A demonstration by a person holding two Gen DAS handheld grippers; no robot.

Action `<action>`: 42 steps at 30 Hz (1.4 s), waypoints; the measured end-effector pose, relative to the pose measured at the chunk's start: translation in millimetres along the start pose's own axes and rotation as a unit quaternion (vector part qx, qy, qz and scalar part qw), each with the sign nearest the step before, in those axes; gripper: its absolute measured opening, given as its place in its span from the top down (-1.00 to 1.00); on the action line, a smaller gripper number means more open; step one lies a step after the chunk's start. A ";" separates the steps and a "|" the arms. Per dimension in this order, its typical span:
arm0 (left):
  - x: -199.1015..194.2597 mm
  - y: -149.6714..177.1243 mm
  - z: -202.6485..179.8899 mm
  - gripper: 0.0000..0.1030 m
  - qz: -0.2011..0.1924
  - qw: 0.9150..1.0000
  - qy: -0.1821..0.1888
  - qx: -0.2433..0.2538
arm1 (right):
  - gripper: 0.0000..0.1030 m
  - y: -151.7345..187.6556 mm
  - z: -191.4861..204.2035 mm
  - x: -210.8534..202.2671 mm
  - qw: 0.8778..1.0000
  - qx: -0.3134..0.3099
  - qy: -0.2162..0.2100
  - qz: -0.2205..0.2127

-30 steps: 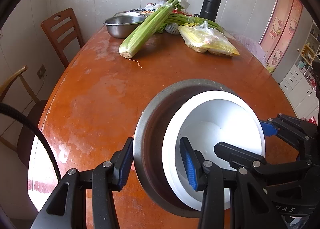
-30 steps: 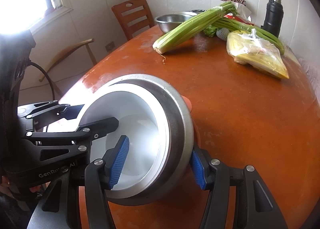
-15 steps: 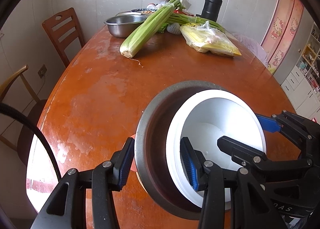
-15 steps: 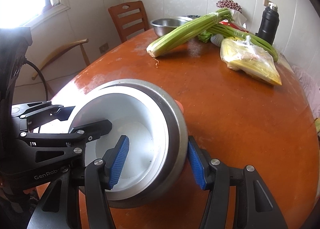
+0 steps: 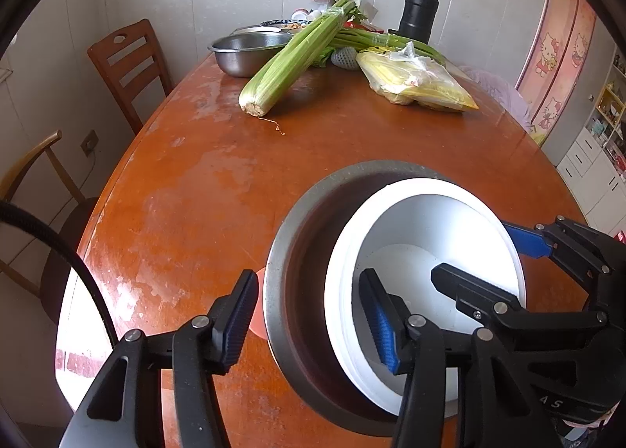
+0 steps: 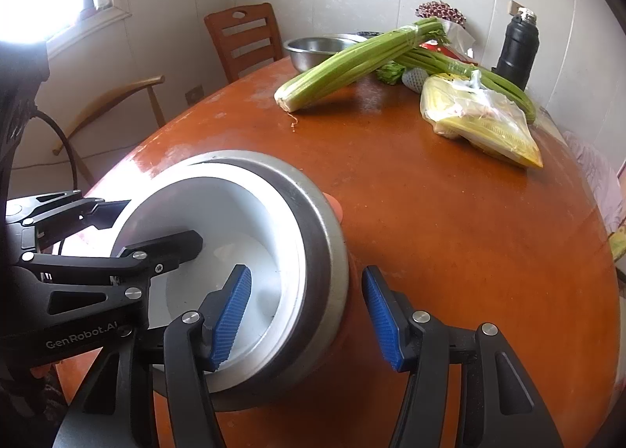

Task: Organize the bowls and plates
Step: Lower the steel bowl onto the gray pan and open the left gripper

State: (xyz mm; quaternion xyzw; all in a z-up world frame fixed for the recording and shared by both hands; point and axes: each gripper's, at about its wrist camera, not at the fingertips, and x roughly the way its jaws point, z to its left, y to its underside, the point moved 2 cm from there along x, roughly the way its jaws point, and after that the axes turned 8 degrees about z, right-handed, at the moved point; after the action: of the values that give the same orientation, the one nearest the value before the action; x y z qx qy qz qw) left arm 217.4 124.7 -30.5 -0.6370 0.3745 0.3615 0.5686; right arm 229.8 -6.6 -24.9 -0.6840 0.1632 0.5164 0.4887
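The round brown table [image 5: 321, 158] is much as it was a second ago, with the metal basin [image 5: 250, 51], celery [image 5: 297, 56], bag of yellow greens [image 5: 418, 82] and black flask [image 5: 418, 11] at its far end. On the near part, the steel bowl [image 5: 297, 252] with the white bowl [image 5: 438, 221] nested inside sits at about the same spot as before, over something orange [image 5: 256, 311] that peeks out at its edge. The left gripper [image 5: 309, 322] straddles the steel bowl's left rim, one pad outside and one inside the white bowl; its jaws are opening, and the outer pad now stands a little clear of the steel wall, where earlier it lay closer. The right gripper [image 6: 307, 319] straddles the opposite rim, spread just as before, with a gap at its outer pad.
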 end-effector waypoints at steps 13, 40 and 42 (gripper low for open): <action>-4.9 0.8 -5.1 -0.10 -0.013 1.000 -0.010 -0.010 | -0.19 1.6 -13.2 0.3 1.000 0.012 0.003 -0.010; -44.3 1.1 -6.7 -0.20 -0.068 0.997 -0.029 -0.021 | -0.23 -0.4 -19.5 -19.0 0.998 0.023 -0.007 -0.056; -48.6 2.9 -6.7 -0.20 -0.072 0.997 -0.034 -0.023 | -0.24 -1.0 -21.1 -22.8 0.998 0.027 -0.011 -0.064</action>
State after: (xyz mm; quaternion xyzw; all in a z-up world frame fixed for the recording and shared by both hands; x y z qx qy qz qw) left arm 192.8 121.1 11.9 -0.6627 0.2998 0.3493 0.5907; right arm 232.6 -30.3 -4.9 -0.6740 0.1276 0.4870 0.5406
